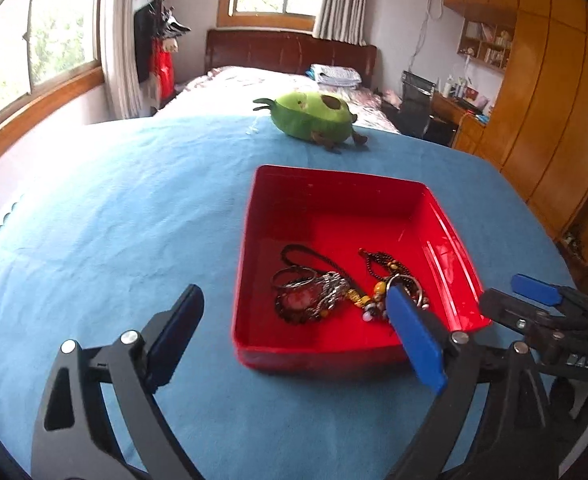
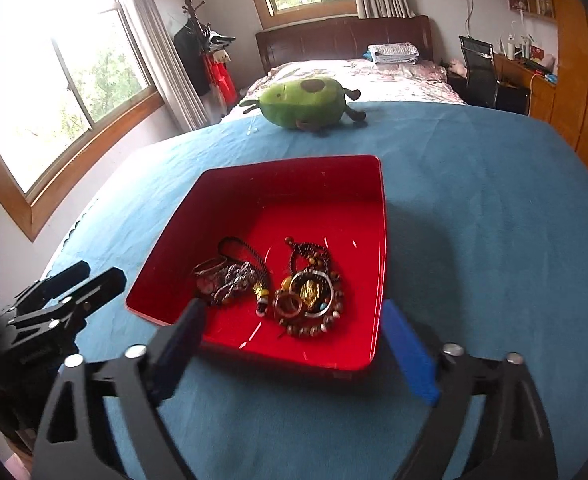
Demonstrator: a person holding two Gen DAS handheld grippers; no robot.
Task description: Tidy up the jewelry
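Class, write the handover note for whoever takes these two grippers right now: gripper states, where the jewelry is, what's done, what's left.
Left gripper: open, empty, at the near left of the red tray.
Right gripper: open, empty, in front of the tray.
Jewelry: all visible pieces lie in the tray in two clusters, on the blue cloth.
Done: no jewelry seen loose on the cloth.
Left: perhaps untangling or sorting the clusters; judge yourself.

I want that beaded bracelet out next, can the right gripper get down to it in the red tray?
Probably yes: the right gripper is open, the red tray has no lid, and the beaded bracelet lies exposed.
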